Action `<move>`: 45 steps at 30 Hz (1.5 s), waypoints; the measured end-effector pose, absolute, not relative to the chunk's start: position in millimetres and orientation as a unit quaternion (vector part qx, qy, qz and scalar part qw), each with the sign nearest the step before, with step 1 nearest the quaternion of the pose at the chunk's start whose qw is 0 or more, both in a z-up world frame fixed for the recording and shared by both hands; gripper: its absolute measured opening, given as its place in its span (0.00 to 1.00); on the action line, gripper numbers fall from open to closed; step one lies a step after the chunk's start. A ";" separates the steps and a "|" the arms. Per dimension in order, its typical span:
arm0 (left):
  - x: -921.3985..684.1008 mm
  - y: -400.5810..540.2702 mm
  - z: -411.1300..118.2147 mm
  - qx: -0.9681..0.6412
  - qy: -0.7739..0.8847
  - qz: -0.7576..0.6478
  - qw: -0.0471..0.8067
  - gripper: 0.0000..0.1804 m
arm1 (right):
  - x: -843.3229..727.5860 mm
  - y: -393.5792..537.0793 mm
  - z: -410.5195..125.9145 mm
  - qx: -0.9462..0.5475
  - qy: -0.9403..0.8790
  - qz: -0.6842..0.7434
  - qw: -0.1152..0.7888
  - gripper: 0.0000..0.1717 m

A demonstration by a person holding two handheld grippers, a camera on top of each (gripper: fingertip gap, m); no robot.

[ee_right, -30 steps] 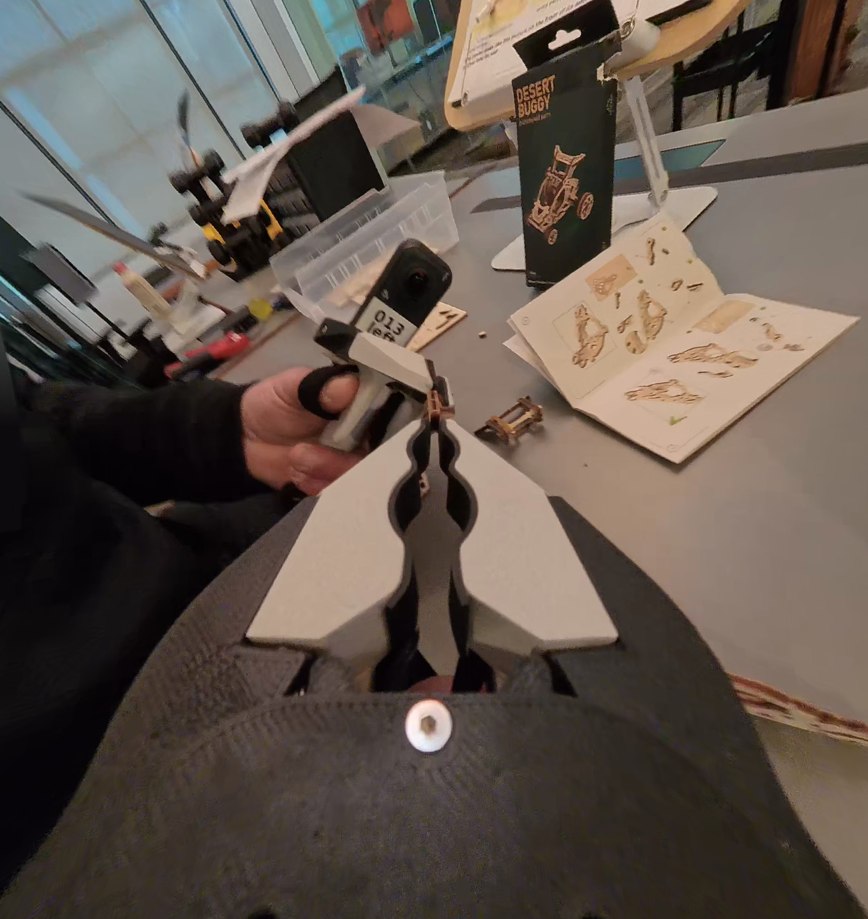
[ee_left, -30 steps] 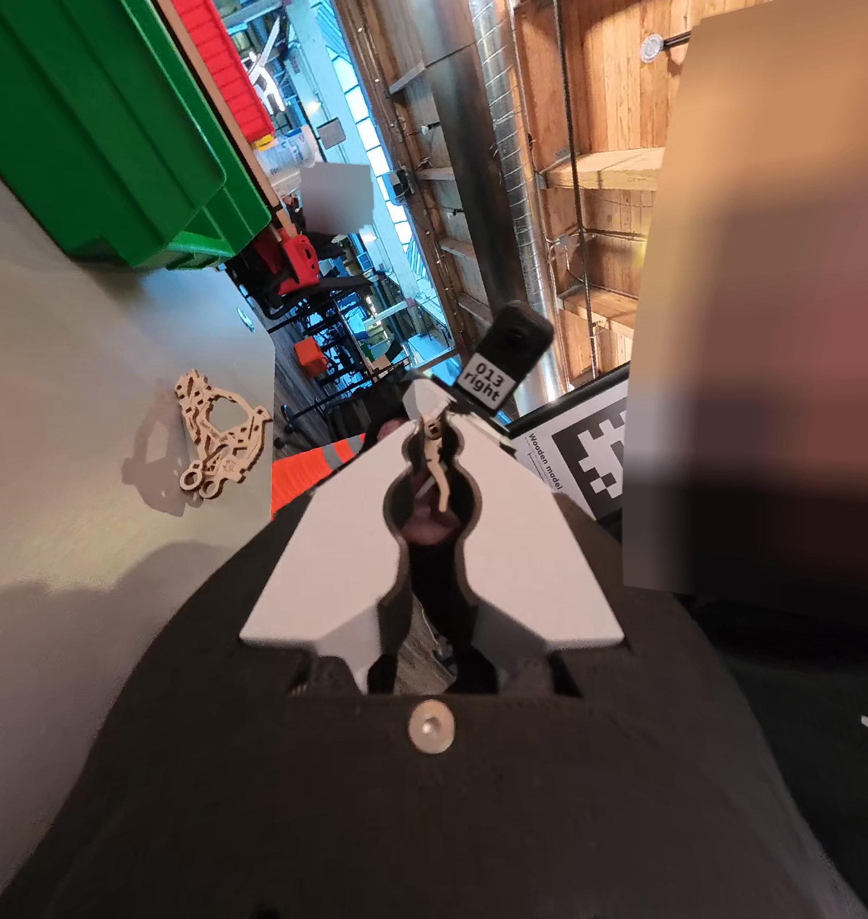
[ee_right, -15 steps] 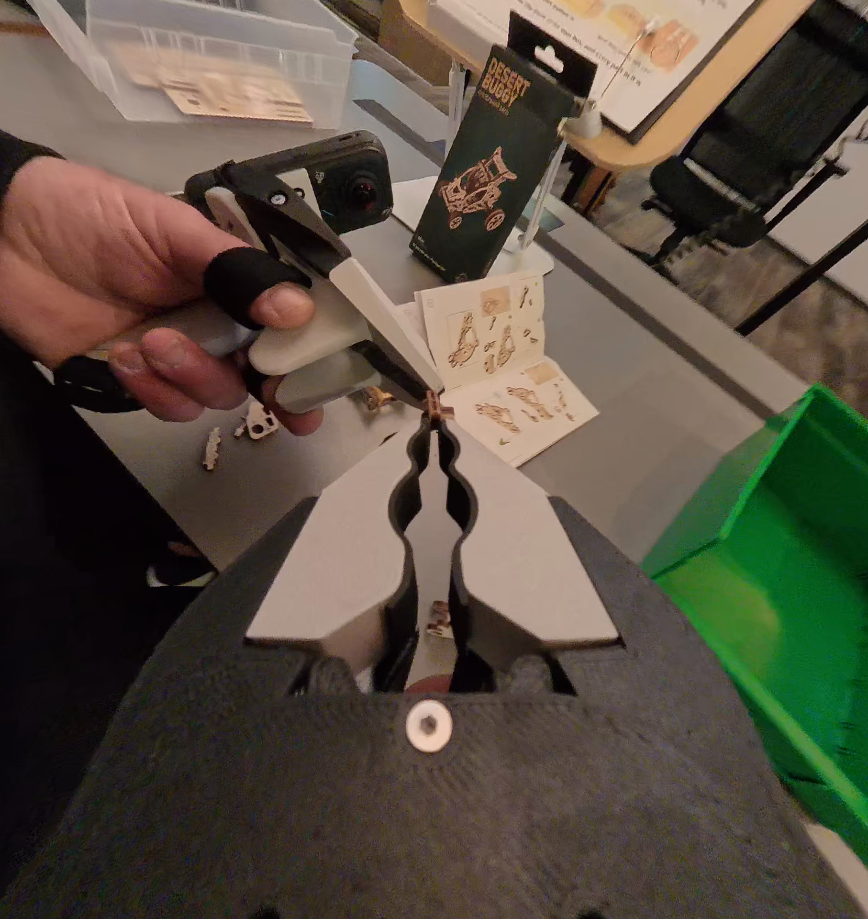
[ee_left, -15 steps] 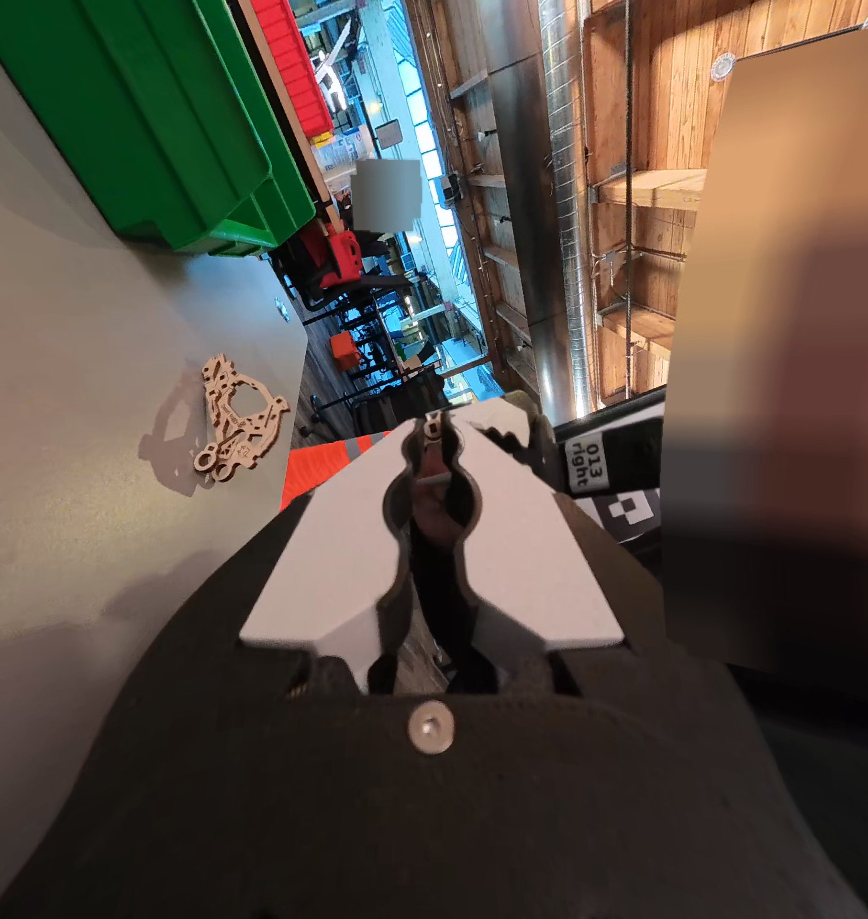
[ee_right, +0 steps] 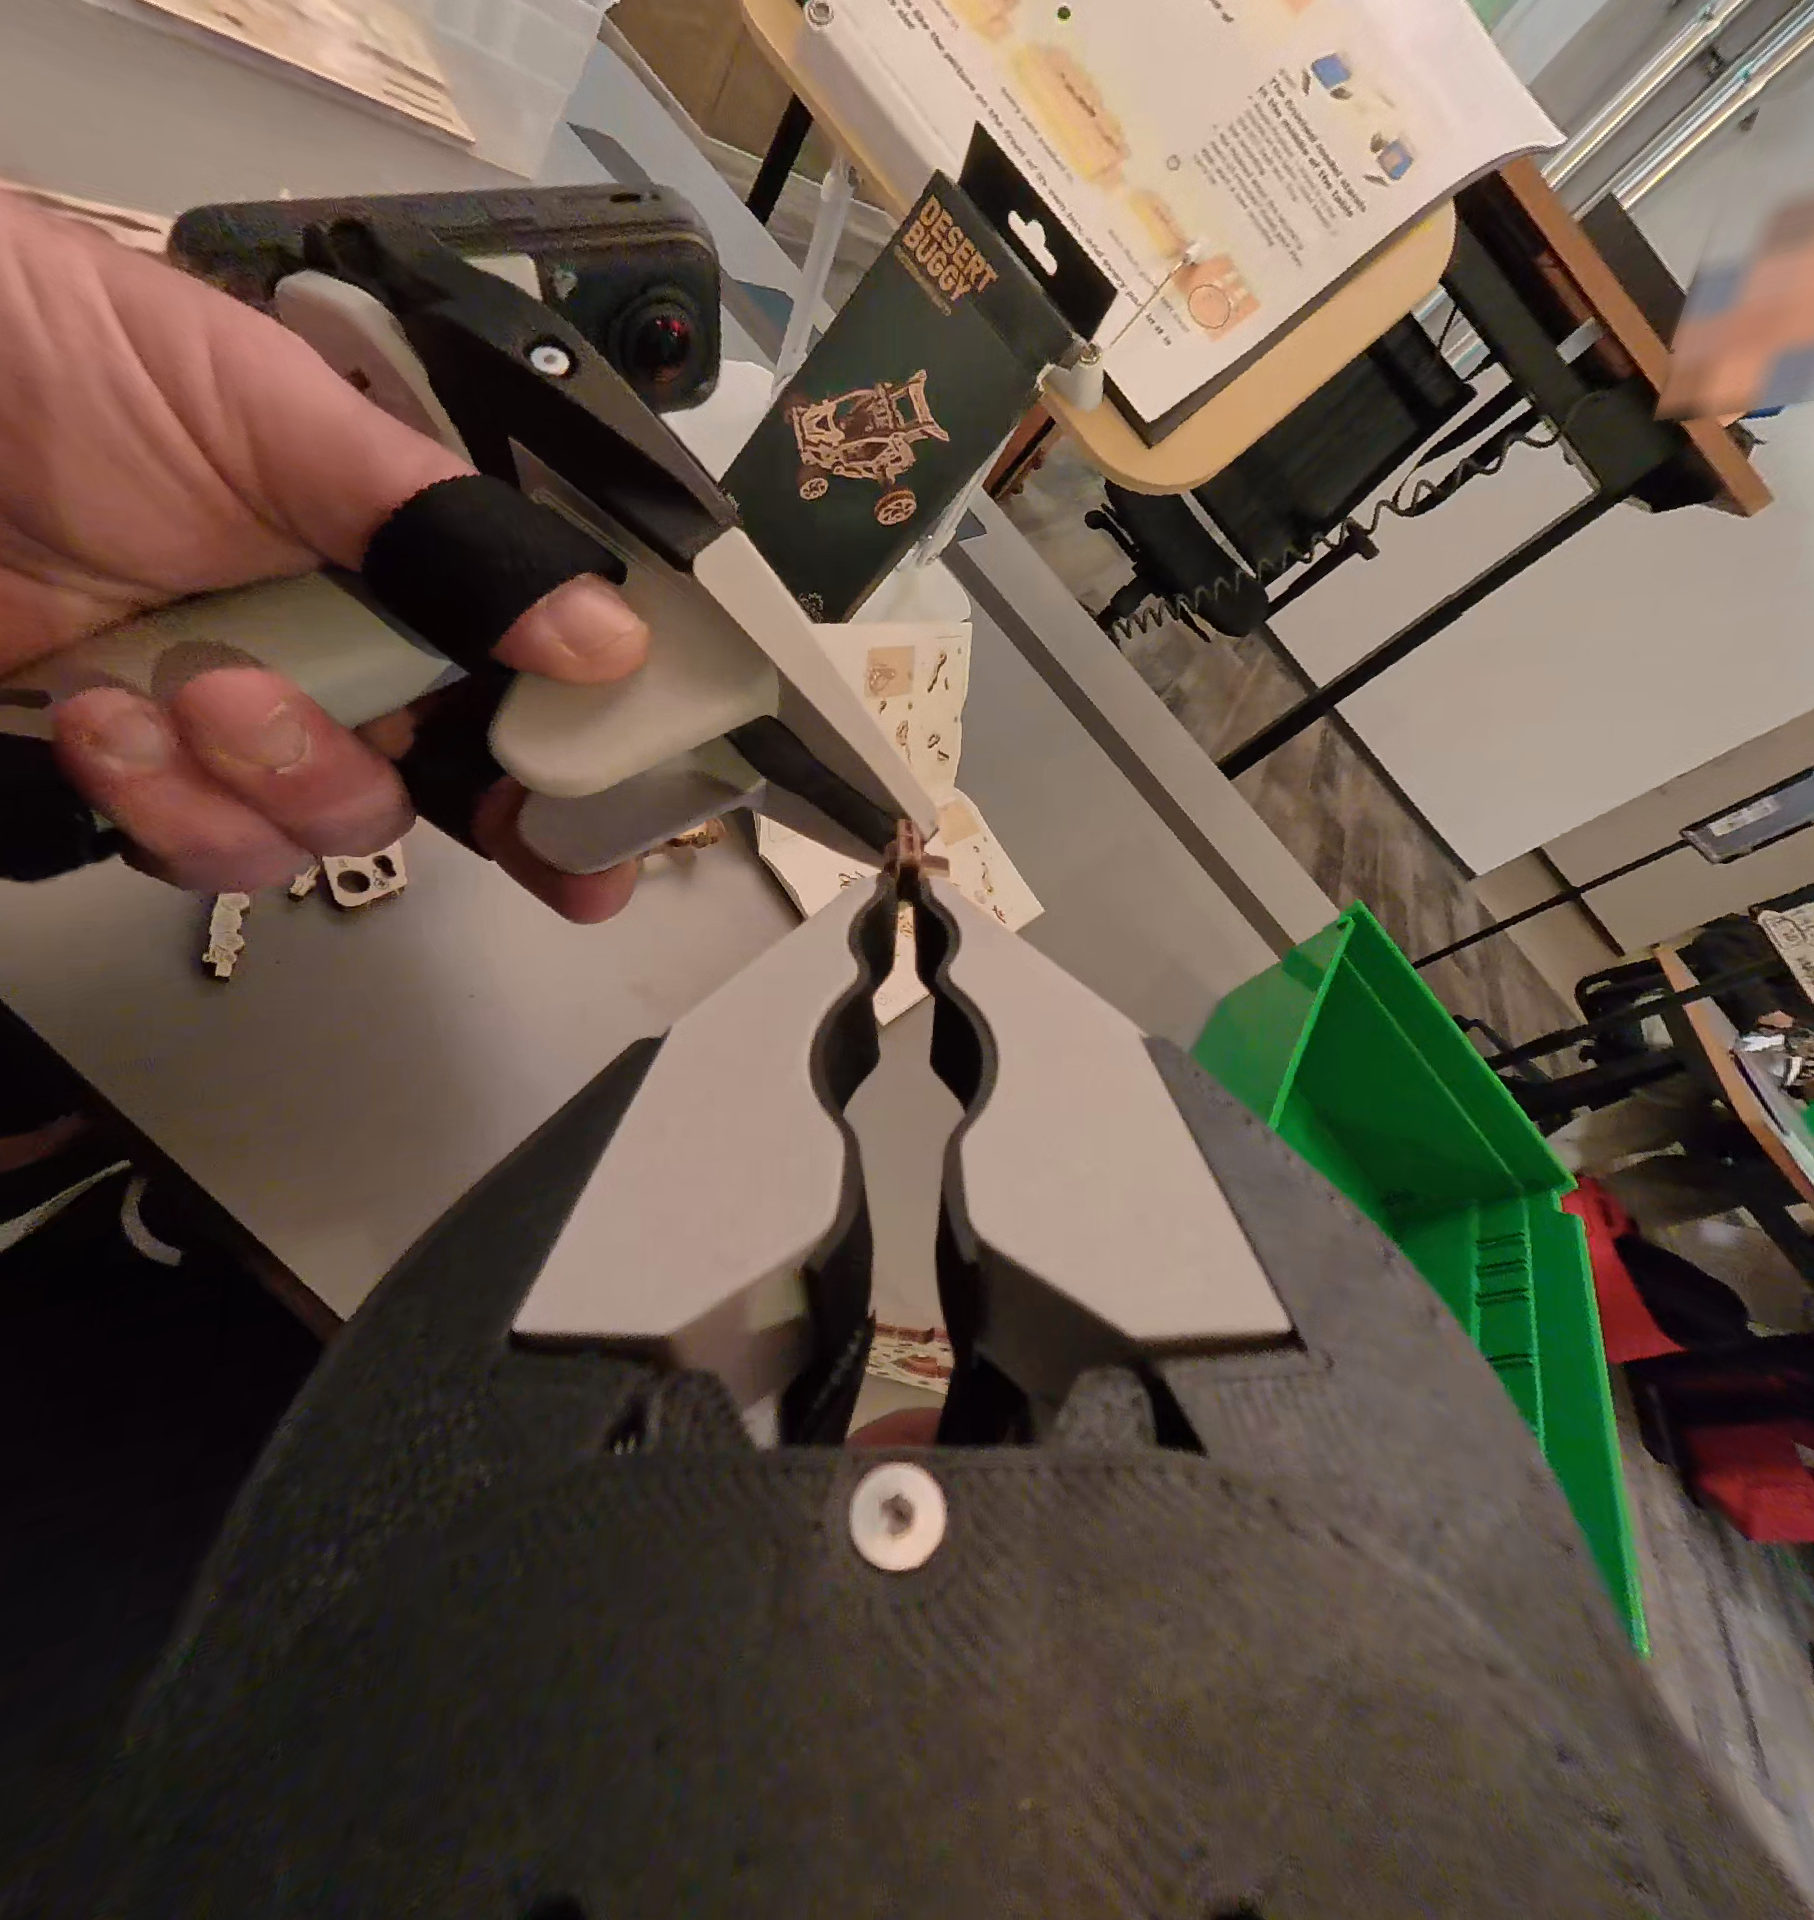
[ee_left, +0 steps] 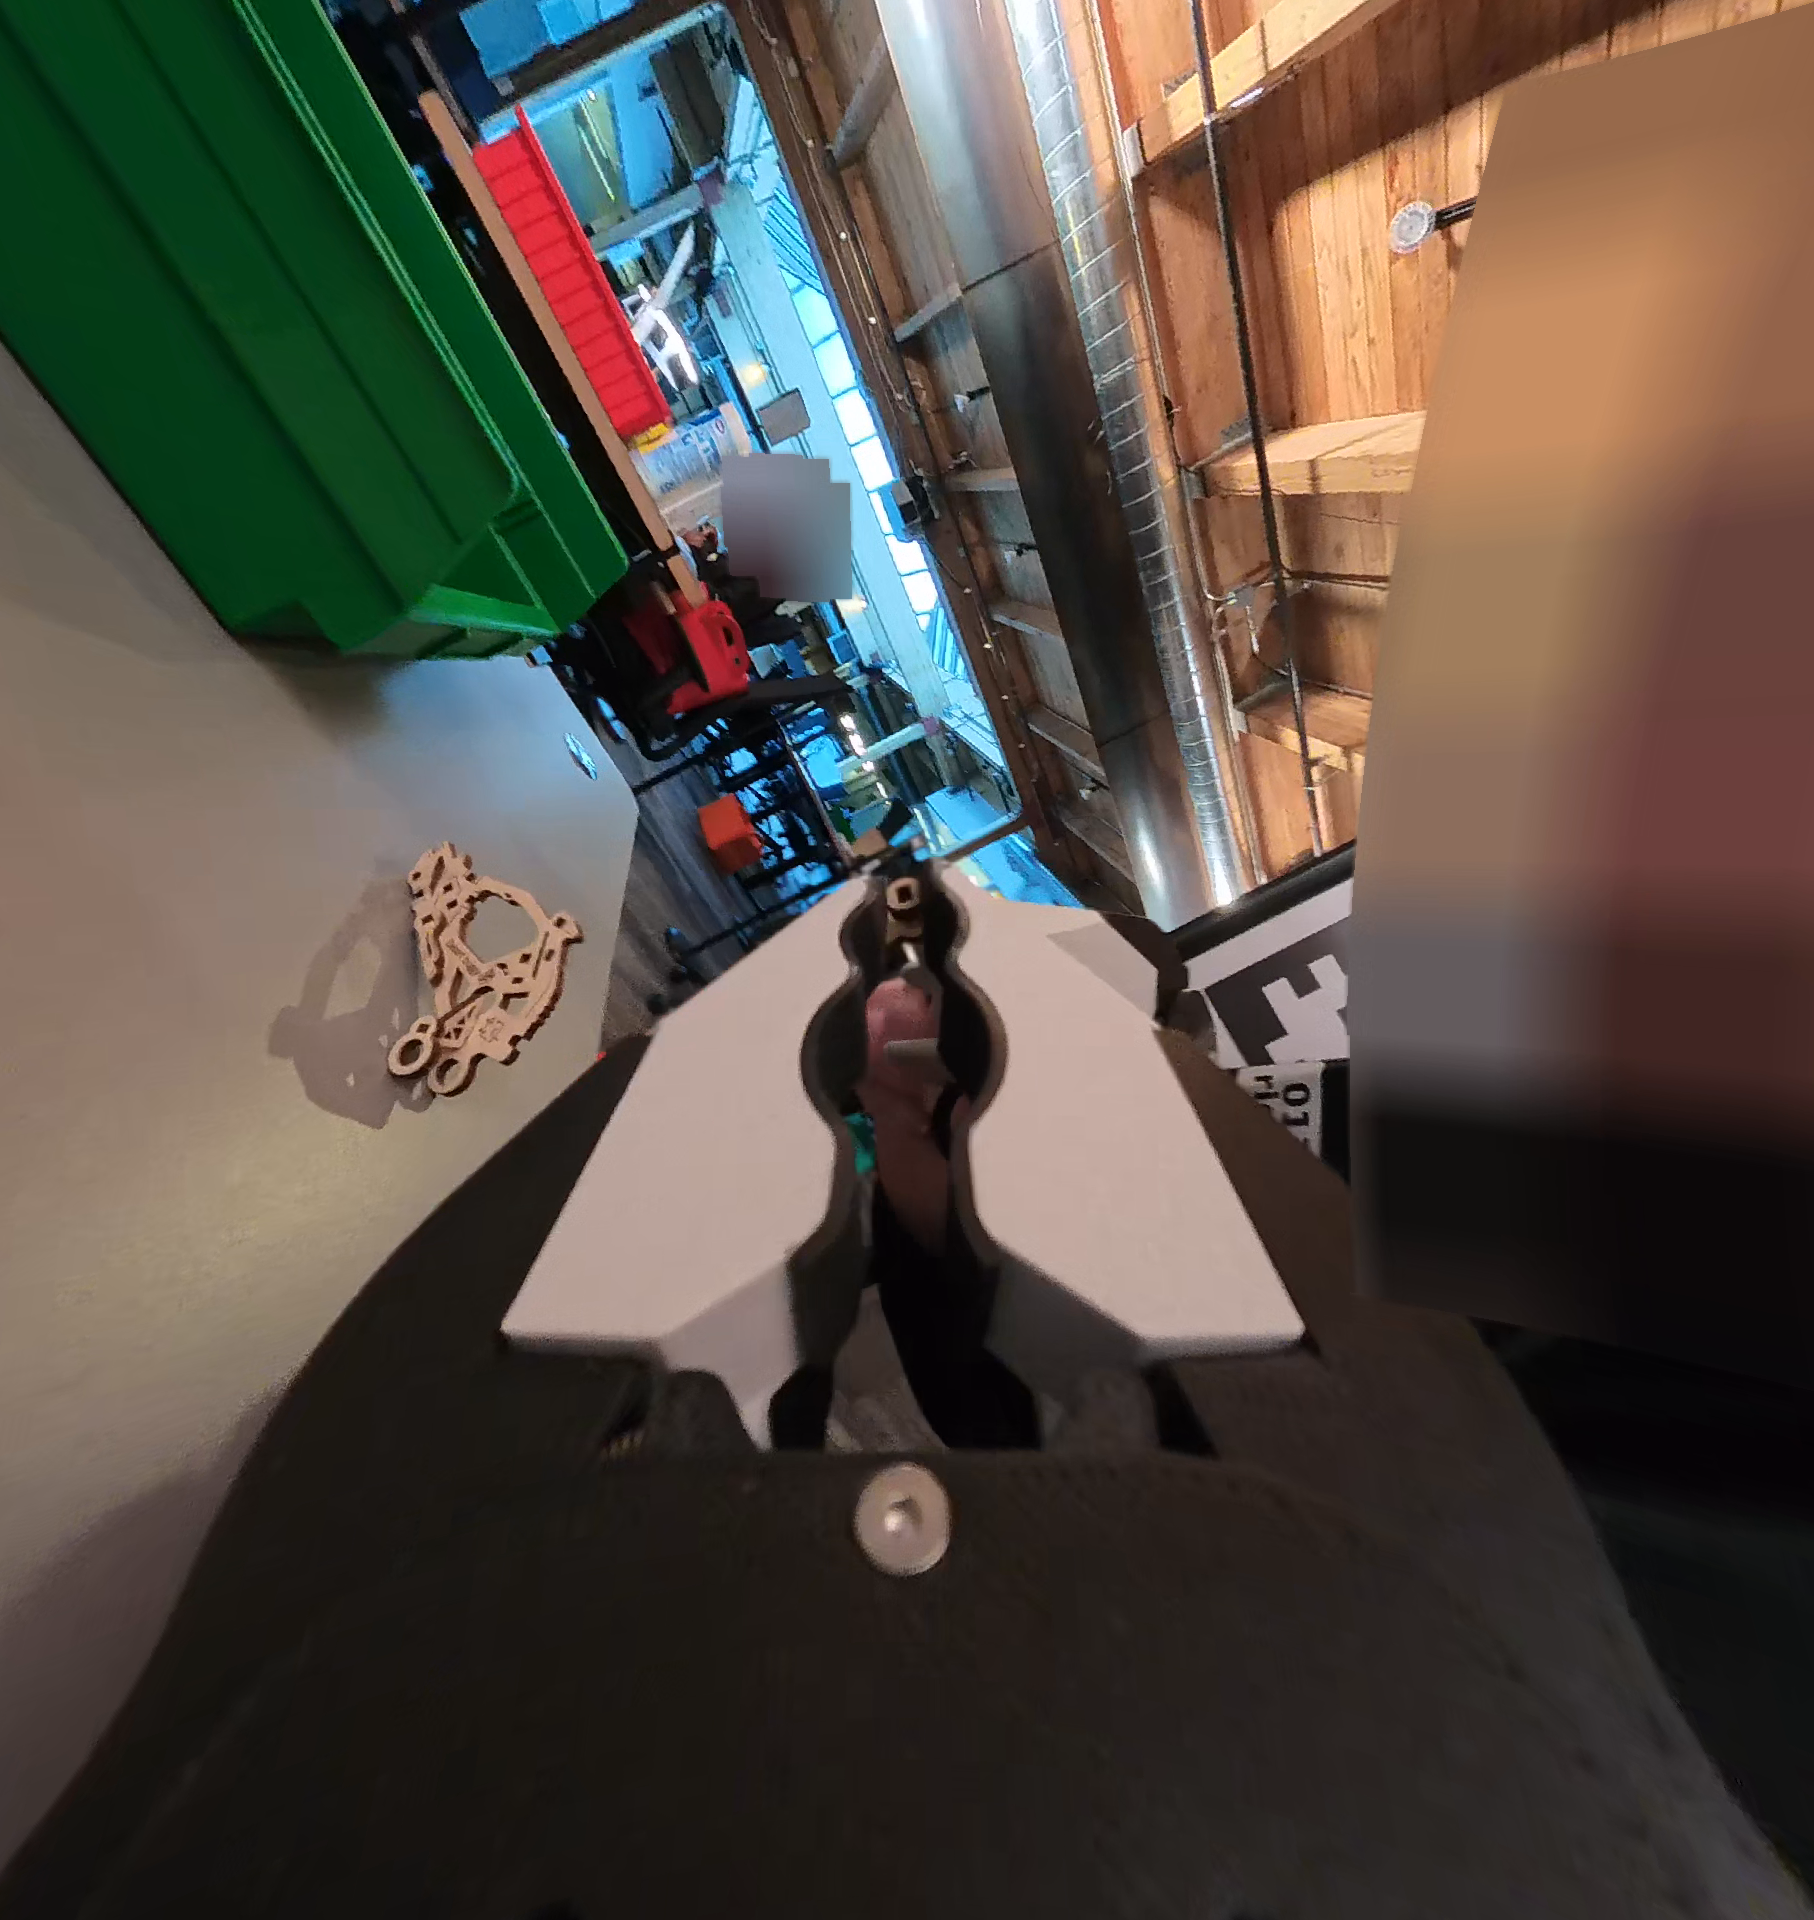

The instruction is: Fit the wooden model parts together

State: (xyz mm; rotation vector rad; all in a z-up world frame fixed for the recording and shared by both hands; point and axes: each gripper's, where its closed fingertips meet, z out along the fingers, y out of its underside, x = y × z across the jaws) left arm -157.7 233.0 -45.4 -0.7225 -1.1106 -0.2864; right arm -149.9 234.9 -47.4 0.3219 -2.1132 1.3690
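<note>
In the left wrist view my left gripper (ee_left: 903,902) is shut on a small wooden part (ee_left: 901,896) with a square hole, held in the air. In the right wrist view my right gripper (ee_right: 908,883) is shut on a small brown wooden part (ee_right: 913,854) with a cross peg. The left gripper (ee_right: 918,821), held by a hand (ee_right: 155,499), comes in from the upper left and meets that part tip to tip. A flat wooden frame part (ee_left: 477,966) lies on the grey table (ee_left: 155,1039).
A green bin (ee_left: 259,312) stands on the table and also shows in the right wrist view (ee_right: 1422,1143). A black model box (ee_right: 882,416) and an open instruction leaflet (ee_right: 913,707) are behind the grippers. Loose wooden bits (ee_right: 363,878) lie under the hand. My left and right fingertips are right by each other.
Both grippers stay shut and tip to tip on the small parts. The pair has turned and lifted, so the right view has swung towards the green bin. The left gripper looms closer in it.
</note>
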 end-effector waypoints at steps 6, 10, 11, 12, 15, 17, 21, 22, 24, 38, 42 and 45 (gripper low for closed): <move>-159.7 231.2 -42.4 -0.319 -0.518 -0.099 0.787 0.02 | -151.0 233.4 -45.5 0.110 -0.790 0.516 0.312 0.00; -160.8 230.7 -41.4 -0.292 -0.523 -0.100 0.794 0.02 | -149.9 232.1 -44.3 0.105 -0.783 0.521 0.323 0.00; -161.0 230.4 -41.0 -0.288 -0.524 -0.098 0.795 0.02 | -149.9 231.8 -43.8 0.103 -0.781 0.522 0.326 0.00; -161.2 230.3 -40.4 -0.285 -0.524 -0.097 0.797 0.02 | -149.4 231.2 -43.0 0.101 -0.779 0.525 0.328 0.00; -161.9 229.7 -38.6 -0.272 -0.526 -0.093 0.800 0.02 | -148.5 229.6 -40.5 0.095 -0.774 0.530 0.335 0.00; -162.2 229.9 -38.6 -0.265 -0.529 -0.090 0.801 0.01 | -147.5 228.8 -40.5 0.093 -0.772 0.531 0.336 0.00; -163.5 230.0 -39.0 -0.257 -0.535 -0.081 0.801 0.01 | -148.4 228.7 -41.2 0.086 -0.771 0.533 0.337 0.00; -163.7 230.2 -38.6 -0.255 -0.534 -0.081 0.802 0.01 | -148.6 229.0 -41.0 0.085 -0.771 0.534 0.337 0.00; -164.1 230.5 -38.9 -0.251 -0.536 -0.079 0.802 0.01 | -149.6 230.0 -40.9 0.082 -0.771 0.535 0.337 0.00; -165.4 231.3 -35.9 -0.234 -0.533 -0.056 0.811 0.02 | -155.4 234.4 -40.0 0.044 -0.769 0.552 0.319 0.00; -165.7 230.9 -35.2 -0.235 -0.532 -0.051 0.812 0.02 | -157.1 234.6 -40.0 0.031 -0.769 0.561 0.304 0.00; -165.5 231.0 -34.2 -0.233 -0.528 -0.052 0.815 0.02 | -157.2 235.1 -38.9 0.022 -0.767 0.571 0.291 0.00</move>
